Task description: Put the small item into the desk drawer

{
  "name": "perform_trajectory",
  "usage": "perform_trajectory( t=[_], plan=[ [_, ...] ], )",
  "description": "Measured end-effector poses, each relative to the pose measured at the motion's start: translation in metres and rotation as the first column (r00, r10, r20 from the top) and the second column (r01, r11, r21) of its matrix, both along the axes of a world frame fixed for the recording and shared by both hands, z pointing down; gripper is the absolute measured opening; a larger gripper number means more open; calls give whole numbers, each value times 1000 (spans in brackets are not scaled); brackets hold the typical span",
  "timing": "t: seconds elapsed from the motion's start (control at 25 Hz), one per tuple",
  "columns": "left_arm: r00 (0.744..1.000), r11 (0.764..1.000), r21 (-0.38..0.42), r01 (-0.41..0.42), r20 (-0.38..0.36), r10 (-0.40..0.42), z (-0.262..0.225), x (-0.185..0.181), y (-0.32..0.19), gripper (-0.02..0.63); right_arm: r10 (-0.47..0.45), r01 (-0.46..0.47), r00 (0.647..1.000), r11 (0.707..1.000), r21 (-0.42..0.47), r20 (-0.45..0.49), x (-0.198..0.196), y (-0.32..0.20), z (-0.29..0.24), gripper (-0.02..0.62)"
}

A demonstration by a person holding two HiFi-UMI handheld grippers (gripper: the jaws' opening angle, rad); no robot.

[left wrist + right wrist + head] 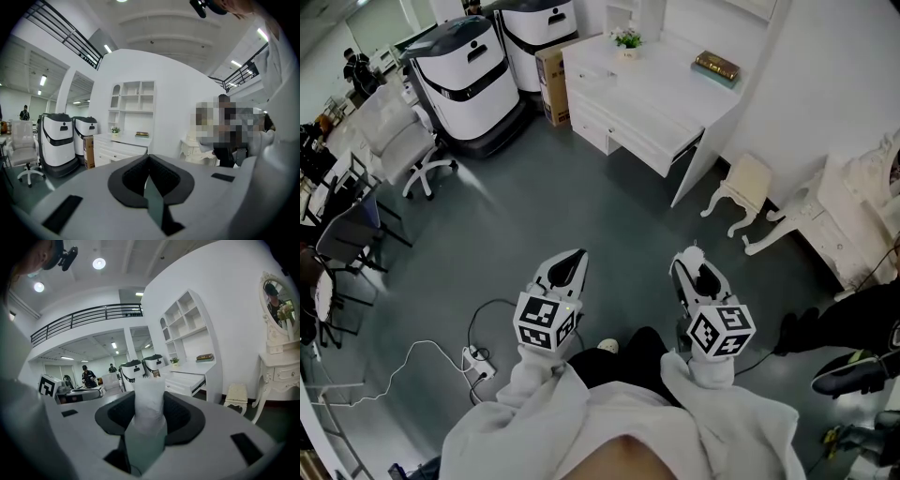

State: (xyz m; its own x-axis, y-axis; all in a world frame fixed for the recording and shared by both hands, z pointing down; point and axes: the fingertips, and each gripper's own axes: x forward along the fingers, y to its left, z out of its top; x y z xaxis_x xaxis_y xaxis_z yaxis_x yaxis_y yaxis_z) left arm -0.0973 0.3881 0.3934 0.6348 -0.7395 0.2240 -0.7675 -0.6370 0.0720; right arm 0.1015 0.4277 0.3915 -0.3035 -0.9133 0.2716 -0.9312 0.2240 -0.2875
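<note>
Claws, near: my right claw (pixel 693 258) grasps the small item (pixel 149 404); left claw (pixel 575 259) clenched empty; far counter (pixel 666 84) drawer (pixel 185 382) open.

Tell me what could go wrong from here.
The white item sticks out beyond the right gripper holding it and could slip during the walk to the open drawer. The cable and power strip lying close by could trip the person. The stool beside the desk may crowd the approach.
</note>
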Motion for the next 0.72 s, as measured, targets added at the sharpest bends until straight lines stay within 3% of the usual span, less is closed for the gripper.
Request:
perform_trajectory(
  t=[0.36, 0.72],
  plan=[
    [1000, 1000, 13, 5, -17, -5, -4, 0, -8, 17, -6, 6, 1000, 1000, 3, -15, 0, -10, -1, 189],
    [1000, 1000, 14, 26, -10, -26, 0, 8, -44, 17, -52, 52, 999, 999, -2, 1, 3, -50, 4, 189]
  ],
)
